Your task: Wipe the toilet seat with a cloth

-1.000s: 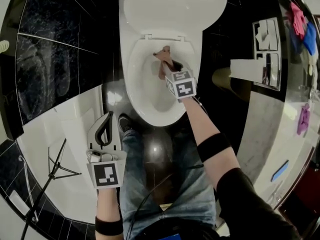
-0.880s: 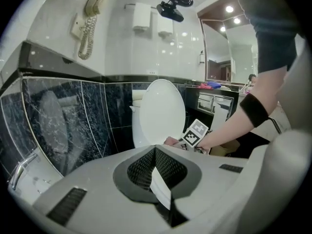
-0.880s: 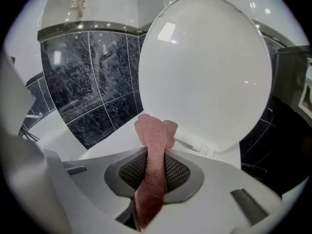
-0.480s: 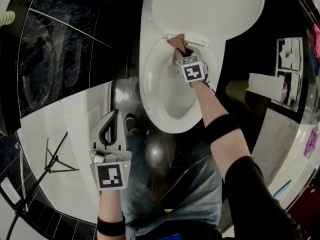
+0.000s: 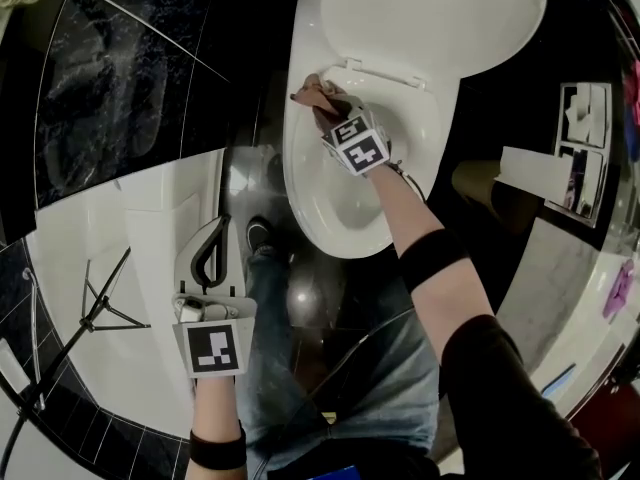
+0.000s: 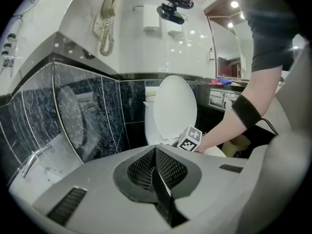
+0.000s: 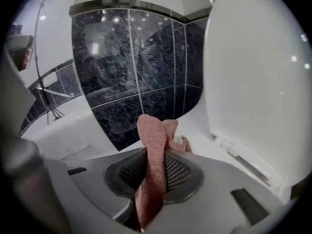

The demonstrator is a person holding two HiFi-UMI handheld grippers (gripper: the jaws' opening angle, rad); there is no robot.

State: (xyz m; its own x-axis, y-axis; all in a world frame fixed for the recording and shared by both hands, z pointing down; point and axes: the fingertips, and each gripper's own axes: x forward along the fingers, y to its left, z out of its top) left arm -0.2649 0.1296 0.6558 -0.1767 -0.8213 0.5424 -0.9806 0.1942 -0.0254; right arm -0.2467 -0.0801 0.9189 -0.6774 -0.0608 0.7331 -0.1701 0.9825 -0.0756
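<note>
Right gripper point(image 7: 155, 172) is clenched on a pinkish-red woven cloth point(image 7: 152, 130). The cloth stands folded between the jaws and bunches out past their tips. In the head view the cloth sits at the rear left corner of the white oval toilet seat point(image 5: 297, 163), close to the hinge and just below the raised white toilet lid point(image 5: 430, 18). In the right gripper view its loose end appears to rest on the seat's surface, with the lid rising steeply beside it. The person's right arm, in a dark sleeve with a black band on the forearm, reaches across the toilet bowl to that corner.

Left gripper point(image 5: 207, 258) has its jaws pressed together with nothing between them. It is held well apart from the toilet, to its left, over a glossy white ledge point(image 5: 130, 258) that runs along black marbled wall tiles point(image 5: 130, 78). The person's legs in blue jeans point(image 5: 340, 368) stand at the toilet's front.
</note>
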